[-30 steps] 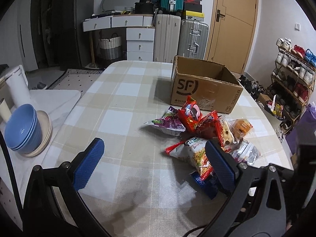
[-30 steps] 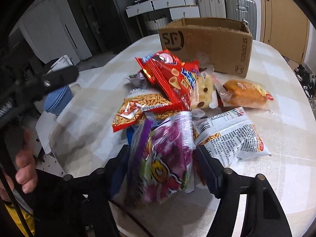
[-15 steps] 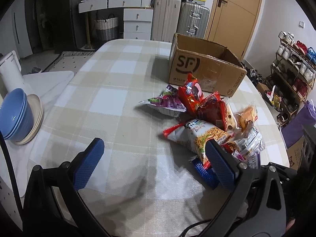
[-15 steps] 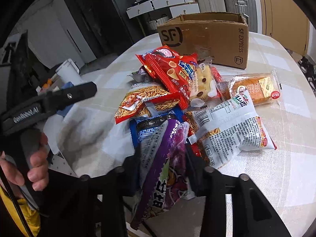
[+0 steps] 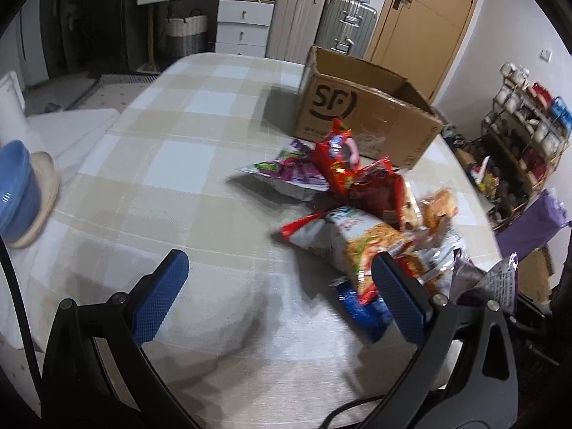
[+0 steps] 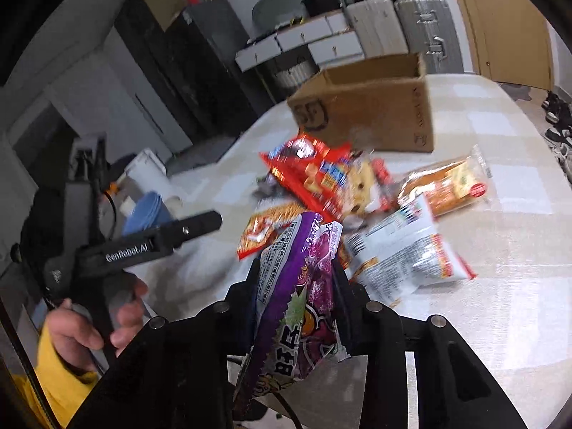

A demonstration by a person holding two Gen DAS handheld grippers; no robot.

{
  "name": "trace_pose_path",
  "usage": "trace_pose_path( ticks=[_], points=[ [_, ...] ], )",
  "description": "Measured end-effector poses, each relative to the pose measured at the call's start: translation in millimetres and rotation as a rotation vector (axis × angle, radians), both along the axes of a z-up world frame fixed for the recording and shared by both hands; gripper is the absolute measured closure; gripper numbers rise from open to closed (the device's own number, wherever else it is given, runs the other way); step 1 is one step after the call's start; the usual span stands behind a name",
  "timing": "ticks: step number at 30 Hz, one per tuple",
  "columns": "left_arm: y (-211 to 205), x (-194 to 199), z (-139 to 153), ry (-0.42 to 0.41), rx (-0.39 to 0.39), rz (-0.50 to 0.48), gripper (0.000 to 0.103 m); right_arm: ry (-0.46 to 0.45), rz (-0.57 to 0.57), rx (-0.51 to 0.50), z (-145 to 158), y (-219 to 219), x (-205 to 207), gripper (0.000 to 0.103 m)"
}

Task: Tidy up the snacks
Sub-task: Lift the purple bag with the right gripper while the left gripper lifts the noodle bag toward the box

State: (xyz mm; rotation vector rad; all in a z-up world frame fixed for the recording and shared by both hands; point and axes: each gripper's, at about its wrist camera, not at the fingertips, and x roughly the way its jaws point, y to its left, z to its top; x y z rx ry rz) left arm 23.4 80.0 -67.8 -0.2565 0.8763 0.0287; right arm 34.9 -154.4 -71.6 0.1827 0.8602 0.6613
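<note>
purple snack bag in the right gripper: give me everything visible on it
The purple snack bag is a glossy, crinkled plastic pouch with a serrated edge, white characters, grape artwork and a printed white label panel near its top. It stands roughly upright, pinched at mid-body between the closed jaws of the right gripper, in front of the snack pile.

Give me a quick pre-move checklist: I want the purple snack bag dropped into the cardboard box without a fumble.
1. Right gripper clamped on purple snack bag: ok.
2. Bag lifted off the snack pile: ok.
3. Cardboard box open on top: ok.
4. Room inside the box: cannot tell, interior hidden.
5. Left gripper open, empty, away from the box: ok.
6. Grip firmness on the slippery wrapper: cannot tell.
</note>
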Motion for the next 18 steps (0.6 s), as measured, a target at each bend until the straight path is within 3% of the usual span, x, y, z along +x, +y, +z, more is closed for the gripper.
trace_pose_path(
  ticks=[4,15,18],
  points=[
    [-6,14,-3,0.031,-0.188,-0.077,0.001,0.002,-0.023,0.036,5,-15,1,0.068],
    [-32,70,-37,0.296,-0.167,0.041,0.002,-0.021,-0.020,0.078,19,-31,-9,0.068],
    [-35,74,-36,0.285,-0.192,0.066,0.005,-0.030,-0.014,0.088,20,-33,-11,0.068]
  ],
)
